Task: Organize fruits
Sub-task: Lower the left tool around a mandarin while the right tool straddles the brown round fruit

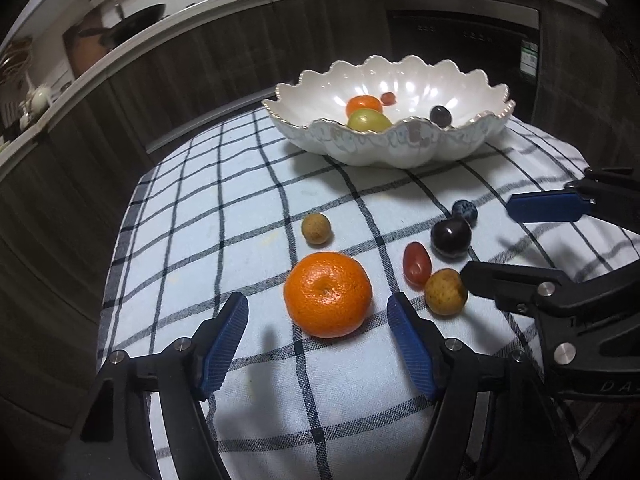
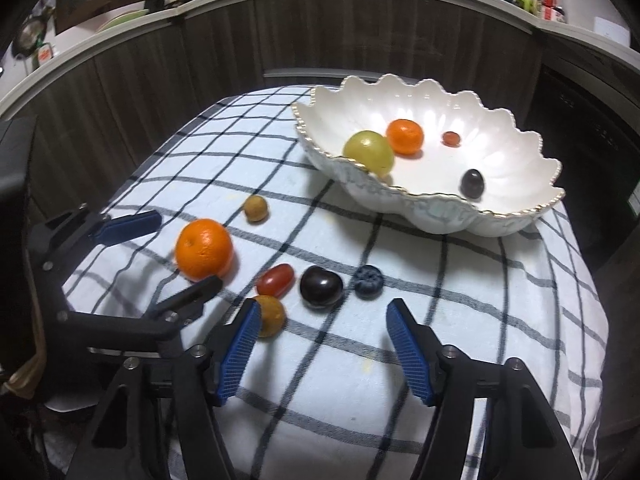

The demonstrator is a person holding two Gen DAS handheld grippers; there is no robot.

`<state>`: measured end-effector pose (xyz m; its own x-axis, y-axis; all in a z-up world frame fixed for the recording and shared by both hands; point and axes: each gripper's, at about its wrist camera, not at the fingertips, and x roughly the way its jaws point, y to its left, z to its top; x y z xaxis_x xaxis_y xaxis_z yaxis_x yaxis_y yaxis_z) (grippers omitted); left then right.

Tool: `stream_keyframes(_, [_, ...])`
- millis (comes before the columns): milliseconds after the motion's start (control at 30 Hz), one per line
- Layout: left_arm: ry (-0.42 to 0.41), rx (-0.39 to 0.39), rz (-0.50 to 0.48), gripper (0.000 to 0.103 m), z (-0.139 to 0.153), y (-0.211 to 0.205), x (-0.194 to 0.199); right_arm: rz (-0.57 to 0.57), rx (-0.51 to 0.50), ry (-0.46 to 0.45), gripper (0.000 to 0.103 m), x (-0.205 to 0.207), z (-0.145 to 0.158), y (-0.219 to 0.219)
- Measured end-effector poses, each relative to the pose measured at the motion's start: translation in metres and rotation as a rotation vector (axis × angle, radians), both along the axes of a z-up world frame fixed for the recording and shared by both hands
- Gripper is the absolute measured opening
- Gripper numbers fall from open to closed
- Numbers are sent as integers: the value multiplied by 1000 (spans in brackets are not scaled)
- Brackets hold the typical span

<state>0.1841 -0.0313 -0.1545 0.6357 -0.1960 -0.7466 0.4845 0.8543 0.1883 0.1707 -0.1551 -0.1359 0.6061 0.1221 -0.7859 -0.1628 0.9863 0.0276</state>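
A big orange (image 1: 328,294) lies on the checked cloth between the blue pads of my left gripper (image 1: 317,304), which is open and not pressing it. To its right lie a brown longan (image 1: 445,292), a red grape tomato (image 1: 417,263), a dark cherry (image 1: 451,237) and a blueberry (image 1: 465,212). Another longan (image 1: 316,229) sits farther back. My right gripper (image 2: 324,306) is open just short of the cherry (image 2: 321,287), its left pad beside the near longan (image 2: 272,316). The scalloped white bowl (image 2: 440,216) holds a small orange, a green fruit, a small red fruit and a dark grape.
The checked cloth (image 1: 224,208) covers a small rounded table whose edges drop away on the left and near sides. Dark wood-grain cabinets (image 2: 160,60) under a pale counter wrap around behind. The two grippers stand close together, side by side.
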Motion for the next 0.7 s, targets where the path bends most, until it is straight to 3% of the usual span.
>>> stream_keyframes(433, [34,32,-91,69,-5,0,5,64,82,66,49,9,-11,12])
stream_keyframes(700, [54,29,-145,61,-10,-3,10,69,133,127,37,16,-22,14])
